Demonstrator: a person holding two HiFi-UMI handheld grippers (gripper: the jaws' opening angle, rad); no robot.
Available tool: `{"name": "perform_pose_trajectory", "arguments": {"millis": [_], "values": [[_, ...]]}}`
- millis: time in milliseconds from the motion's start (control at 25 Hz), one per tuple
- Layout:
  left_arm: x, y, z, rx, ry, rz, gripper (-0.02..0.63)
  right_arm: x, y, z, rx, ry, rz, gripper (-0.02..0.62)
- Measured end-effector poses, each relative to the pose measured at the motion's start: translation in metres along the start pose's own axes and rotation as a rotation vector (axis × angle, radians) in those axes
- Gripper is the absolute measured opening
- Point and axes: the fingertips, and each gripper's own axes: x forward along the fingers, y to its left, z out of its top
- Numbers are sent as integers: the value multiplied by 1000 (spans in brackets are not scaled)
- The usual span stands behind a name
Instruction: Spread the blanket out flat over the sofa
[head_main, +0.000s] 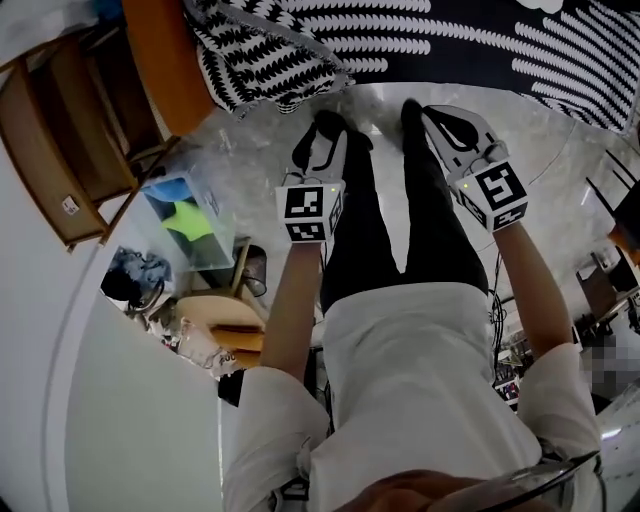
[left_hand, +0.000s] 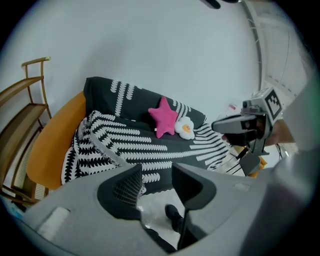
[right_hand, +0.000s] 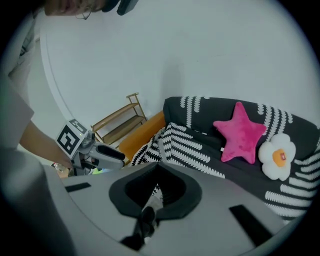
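Note:
A black blanket with white leaf stripes (head_main: 420, 40) (left_hand: 150, 145) (right_hand: 195, 150) covers the sofa's seat and back. It is bunched in folds (head_main: 260, 60) (left_hand: 95, 142) beside the orange sofa arm (head_main: 165, 60) (left_hand: 50, 145). A pink star cushion (left_hand: 163, 116) (right_hand: 241, 132) and a white egg plush (left_hand: 184, 128) (right_hand: 277, 157) lie on it. My left gripper (head_main: 318, 145) (left_hand: 156, 177) is open and empty, held over the floor short of the sofa. My right gripper (head_main: 455, 130) (right_hand: 156, 166) is shut on nothing, level with the left one.
A wooden rack (head_main: 50, 130) (left_hand: 20, 115) (right_hand: 117, 120) stands left of the sofa. A clear box with blue and green contents (head_main: 190, 220) and a round wooden stool (head_main: 225, 325) sit at my left. The person's legs and shoes (head_main: 330, 125) stand on the pale floor.

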Motion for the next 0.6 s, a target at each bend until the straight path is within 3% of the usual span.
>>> {"name": "perform_pose_trajectory", "arguments": {"millis": [600], "values": [[114, 9, -70, 45, 61, -5, 187, 66, -20, -83, 41, 8, 52, 2]]}}
